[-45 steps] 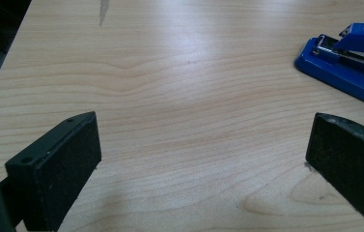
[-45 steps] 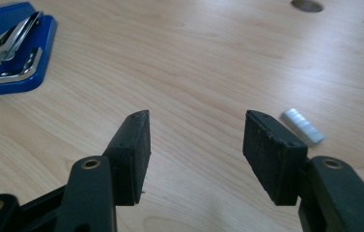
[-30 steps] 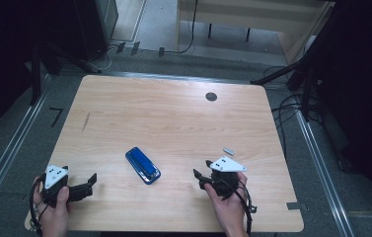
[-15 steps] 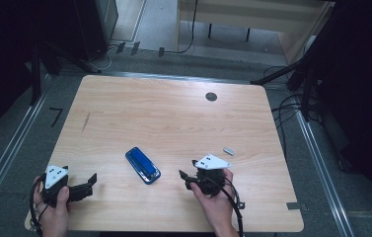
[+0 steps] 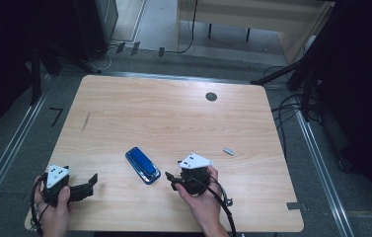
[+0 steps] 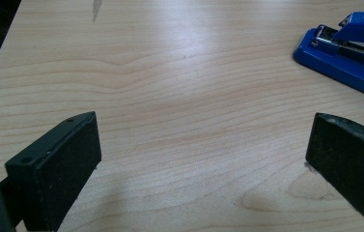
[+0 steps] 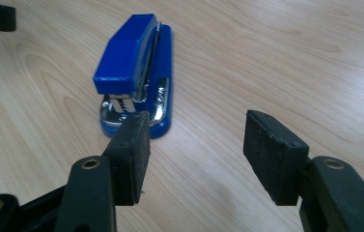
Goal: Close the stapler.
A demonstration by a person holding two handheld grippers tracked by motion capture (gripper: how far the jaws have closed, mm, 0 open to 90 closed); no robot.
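Stapler is the landmark, lying flat on the wooden table toward its near edge, blue, long axis slanting away from the person.

Left gripper sits well to the left of the stapler, near the table's front corner, resting low in the person's left hand. Jaws stand wide apart with nothing but bare wood between them; in the left gripper view the stapler is off to the upper right, so this hand looks parked, likely waiting to steady things.

Right gripper is just right of the stapler, pointed at its near end. Jaws are partly open, empty, not touching it; in the right gripper view the stapler lies just ahead of the left jaw tip. Gap looks set to fit the stapler's width, so a grab seems next.

Small grey piece lies farther right of the stapler, untouched.
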